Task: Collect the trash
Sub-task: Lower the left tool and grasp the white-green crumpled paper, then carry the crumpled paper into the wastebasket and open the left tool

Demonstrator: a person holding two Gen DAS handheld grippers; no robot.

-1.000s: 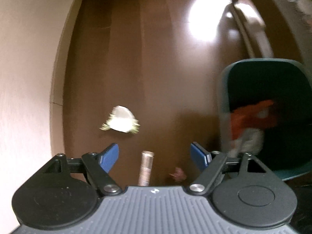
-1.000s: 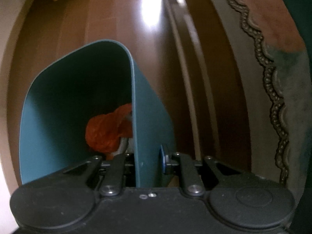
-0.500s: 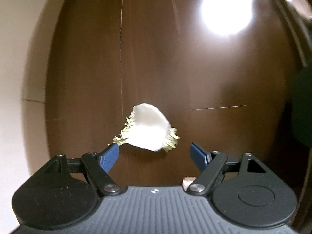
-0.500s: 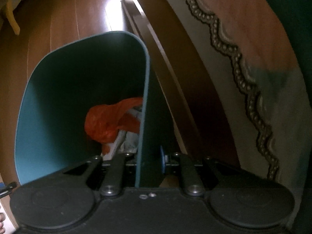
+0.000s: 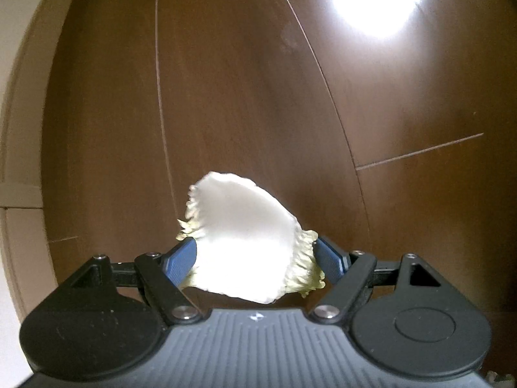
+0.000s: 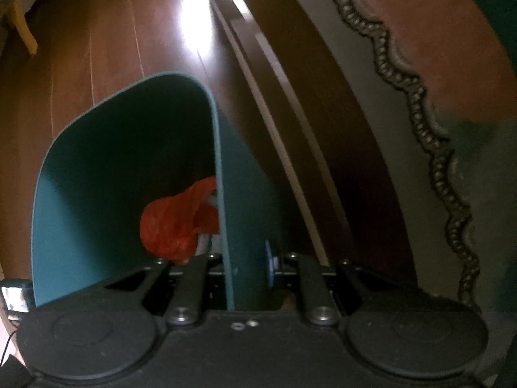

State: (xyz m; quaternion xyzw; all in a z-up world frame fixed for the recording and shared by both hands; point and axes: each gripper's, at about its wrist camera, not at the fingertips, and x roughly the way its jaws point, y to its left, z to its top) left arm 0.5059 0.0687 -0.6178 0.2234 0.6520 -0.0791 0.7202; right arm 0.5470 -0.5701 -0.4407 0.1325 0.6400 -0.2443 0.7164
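A white cabbage leaf with frilly pale-green edges (image 5: 242, 242) lies on the dark wooden floor (image 5: 242, 80). My left gripper (image 5: 257, 258) is open, with its blue pads on either side of the leaf, close to or touching its edges. My right gripper (image 6: 247, 262) is shut on the right wall of a teal trash bin (image 6: 97, 177) and holds it. Inside the bin lie a crumpled orange-red plastic bag (image 6: 174, 220) and some pale scraps.
A pale wall and baseboard (image 5: 22, 113) run along the left in the left wrist view. To the right of the bin stands dark wooden furniture (image 6: 290, 113) with a pink and green lace-trimmed cloth (image 6: 436, 64). A yellow chair leg (image 6: 24, 29) stands far left.
My left gripper has moved forward and down onto the cabbage leaf, which now sits between the pads. The small tube and the bin have left its view. The right gripper holds the bin and shifted slightly.
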